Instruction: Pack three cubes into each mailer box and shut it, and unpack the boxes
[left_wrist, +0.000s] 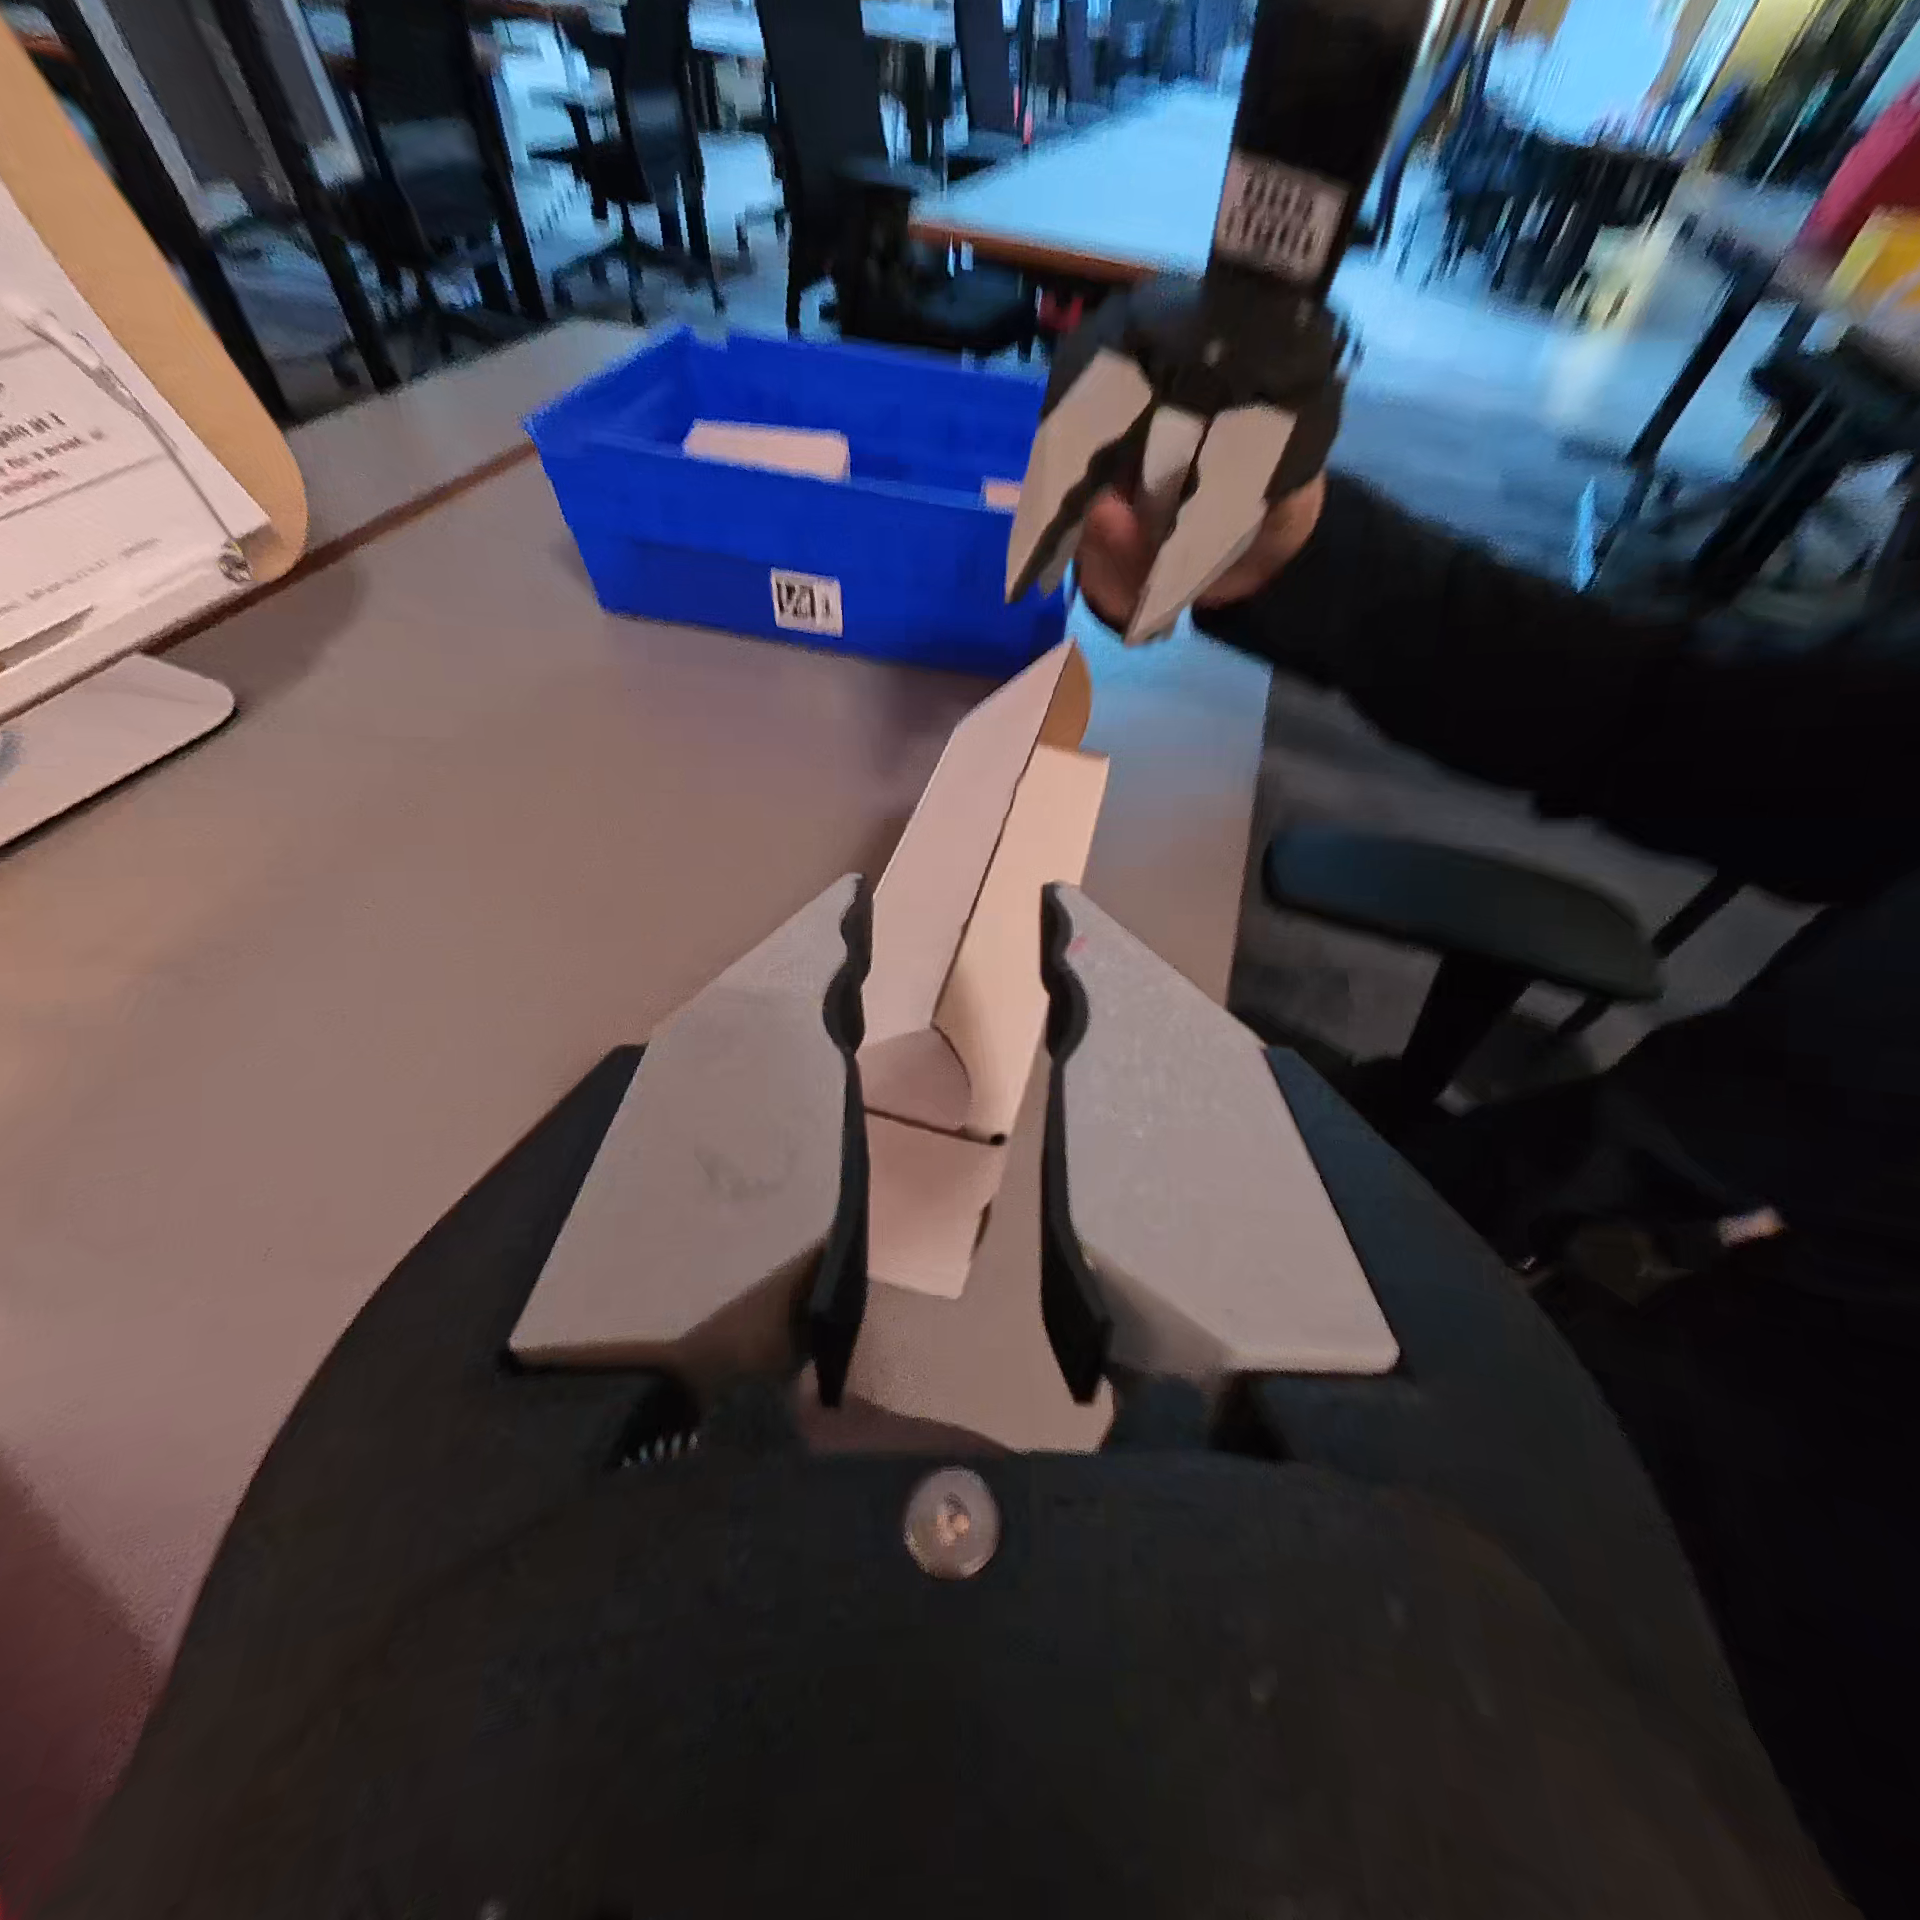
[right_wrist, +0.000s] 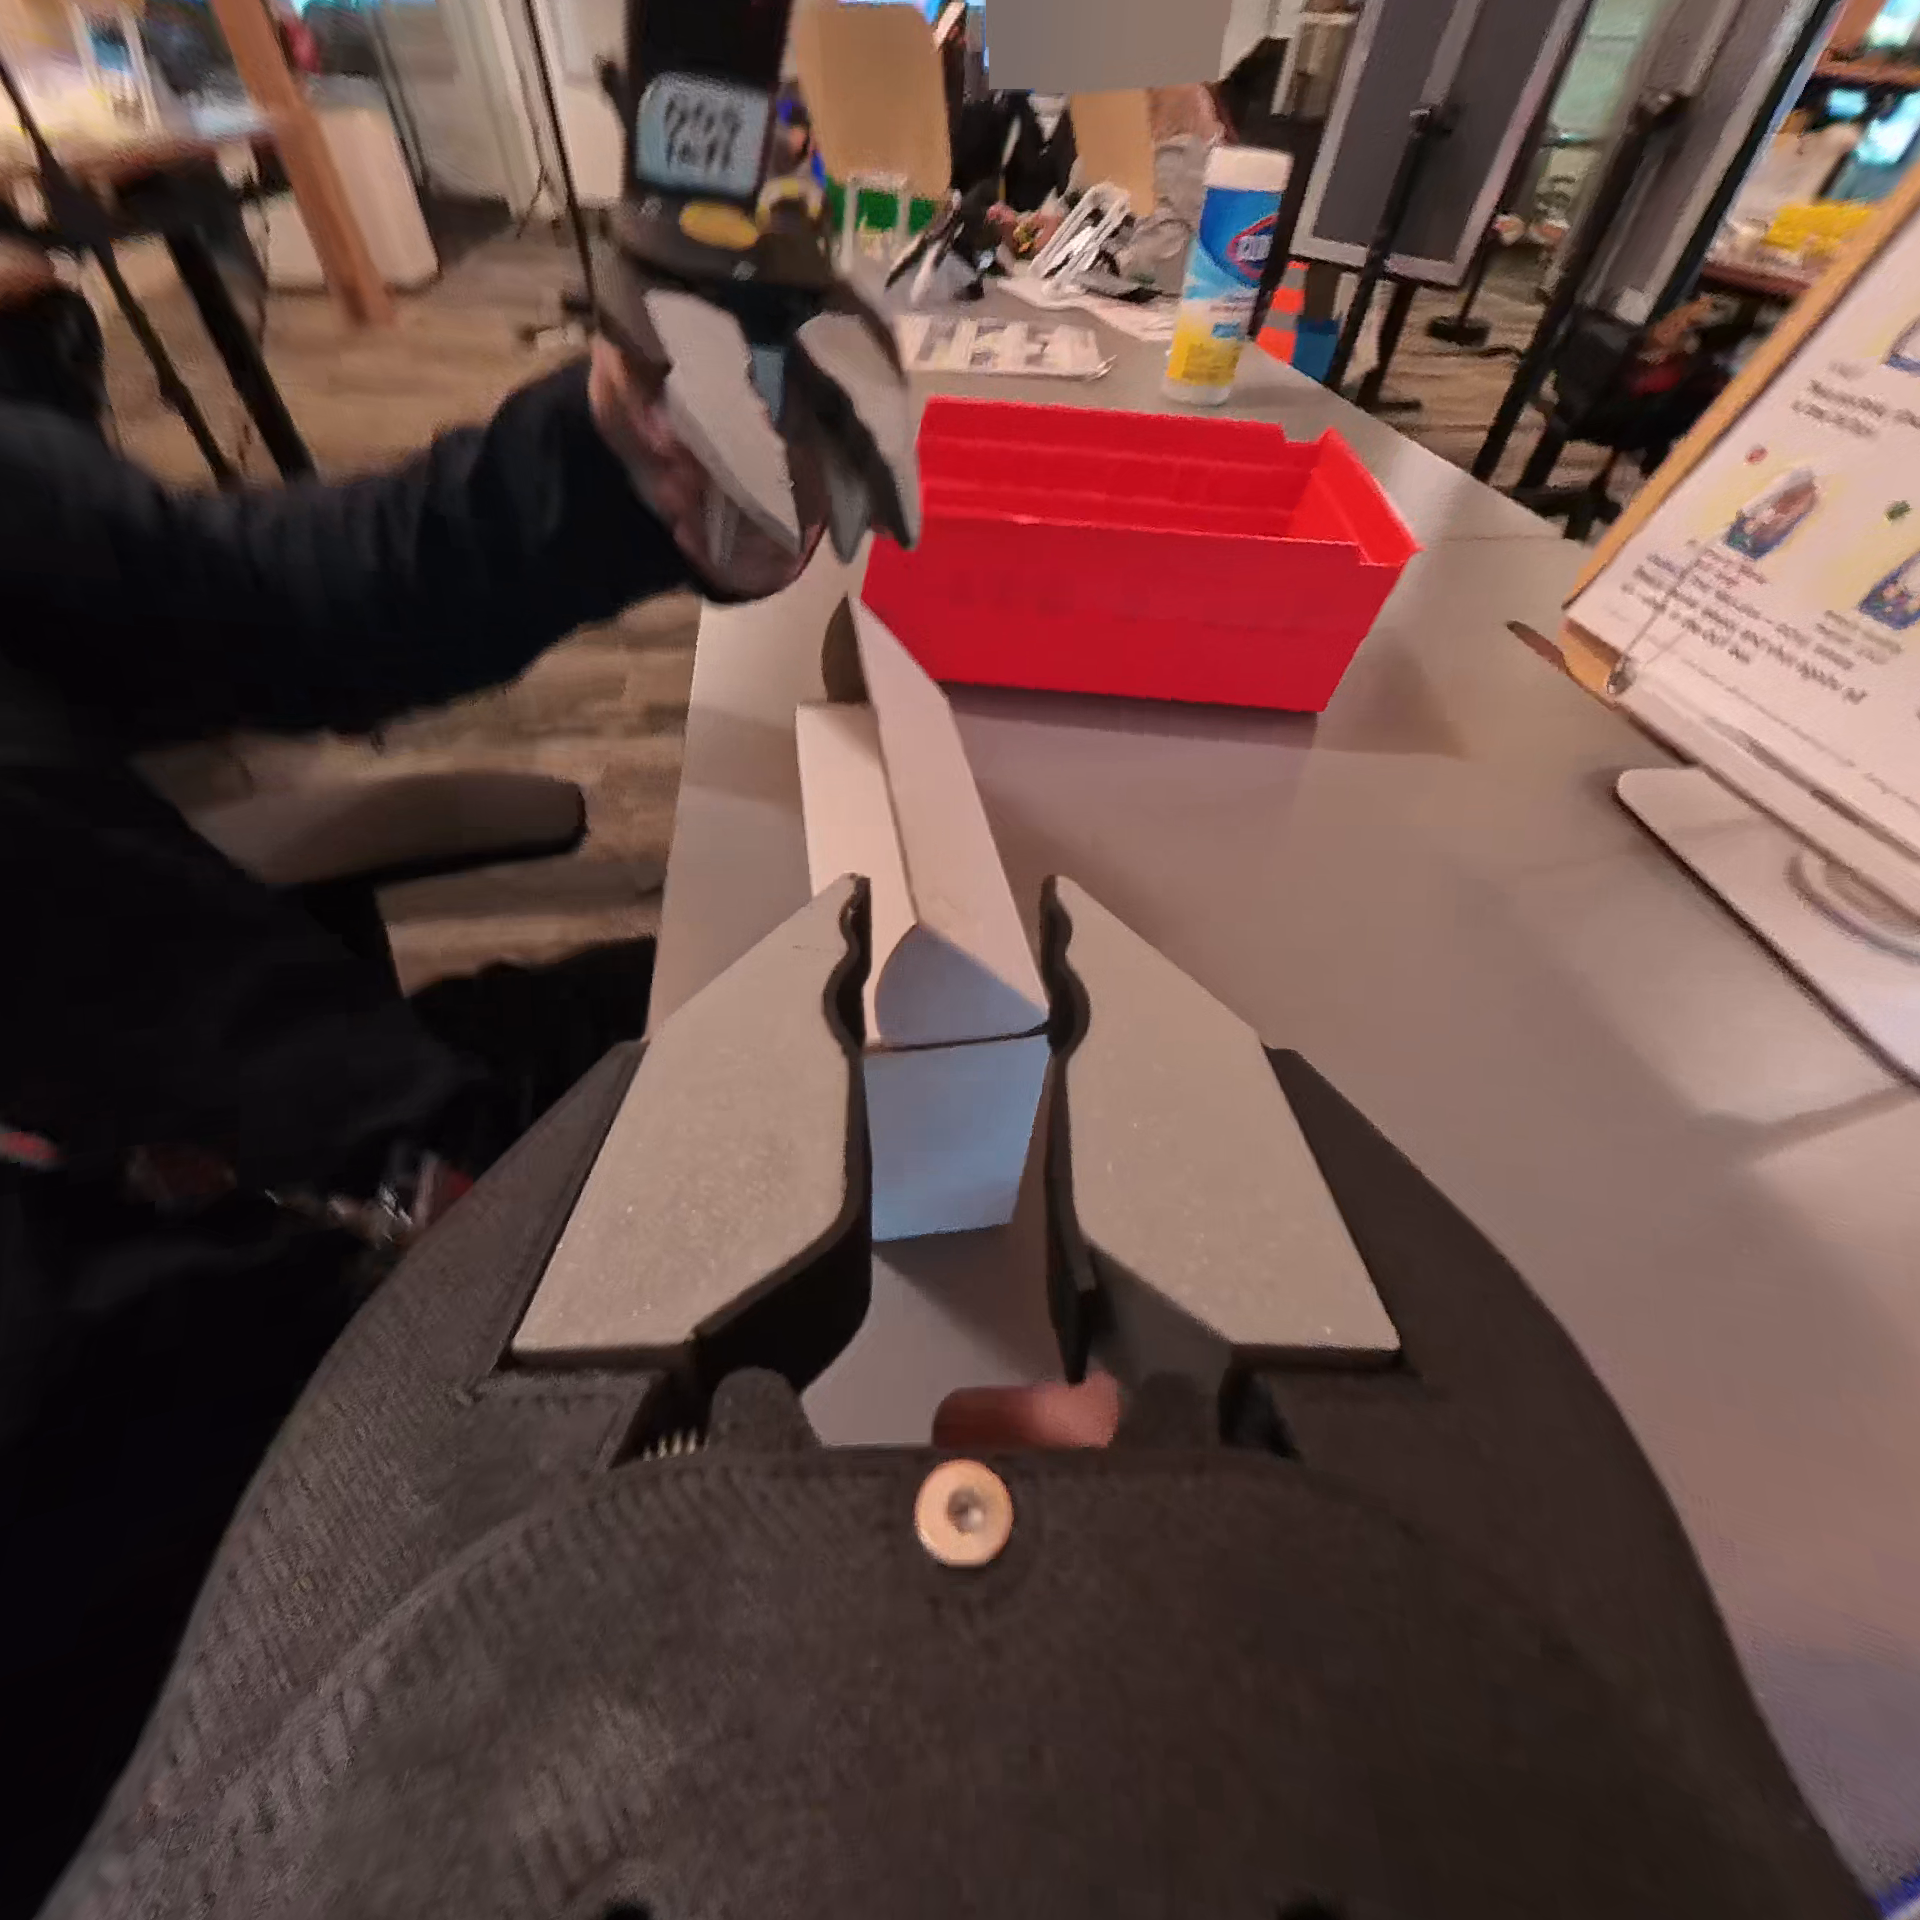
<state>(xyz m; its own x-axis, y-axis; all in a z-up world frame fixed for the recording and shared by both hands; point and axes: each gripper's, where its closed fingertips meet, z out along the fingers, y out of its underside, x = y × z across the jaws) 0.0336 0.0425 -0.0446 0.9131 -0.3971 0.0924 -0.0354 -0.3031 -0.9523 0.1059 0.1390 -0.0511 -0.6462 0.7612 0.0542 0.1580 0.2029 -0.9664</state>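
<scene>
We hold two tongs over one white mailer box (left_wrist: 987, 914) that sits on the grey table (left_wrist: 416, 883) near its edge, one tong at each end. The left gripper (left_wrist: 951, 935) is spread wide, and so is the right gripper (right_wrist: 951, 935) — neither pinches anything. The lid flap (right_wrist: 925, 790) stands half up. If we push it down crooked, it could bend, or the light box could slide off — the blue bin (left_wrist: 810, 540) and red bin (right_wrist: 1132, 592) sit farther away

Even indoor light, soft shadows, bg motion-blurred, wide-angle warp at edges
</scene>
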